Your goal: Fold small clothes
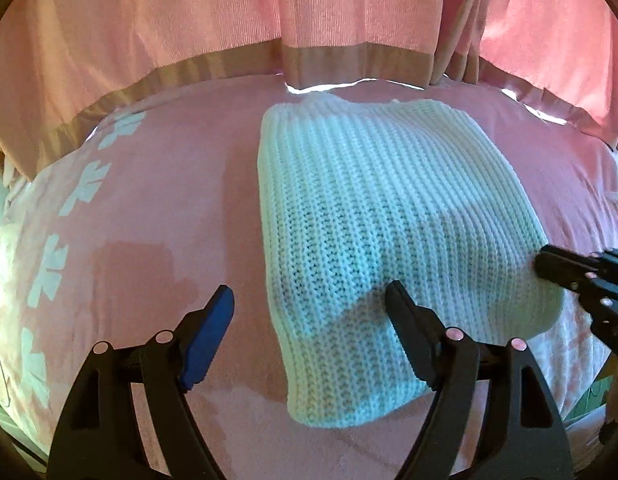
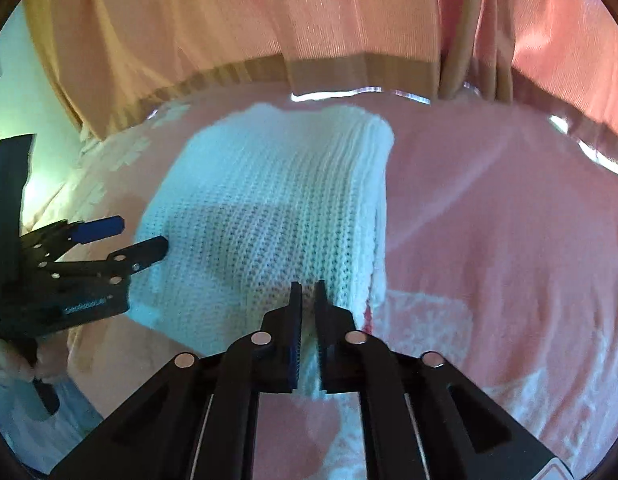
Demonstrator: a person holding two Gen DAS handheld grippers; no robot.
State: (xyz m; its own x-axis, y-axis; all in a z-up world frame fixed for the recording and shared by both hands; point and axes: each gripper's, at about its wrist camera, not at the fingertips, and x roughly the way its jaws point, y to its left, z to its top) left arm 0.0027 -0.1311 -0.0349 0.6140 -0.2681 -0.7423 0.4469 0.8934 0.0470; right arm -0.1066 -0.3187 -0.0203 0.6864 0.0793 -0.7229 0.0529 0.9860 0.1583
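Lying folded, knit garment (image 2: 269, 216) edge sits pinched in right gripper (image 2: 307, 292).

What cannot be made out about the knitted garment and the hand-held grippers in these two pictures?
- White knitted garment type: folded, both views.
- Right hand-held gripper grip: right wrist view, fingers hide the pinch.
- Left hand-held gripper: whether its right finger touches the knit, left wrist view.

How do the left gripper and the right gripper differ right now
The left gripper is spread wide open, gripping nothing; the right gripper is nearly closed, pinching the near edge of the white knit garment. The left gripper sits at the garment's left edge, one finger over the knit, the other over the pink bedspread; the right works its right corner. Both have black fingers.
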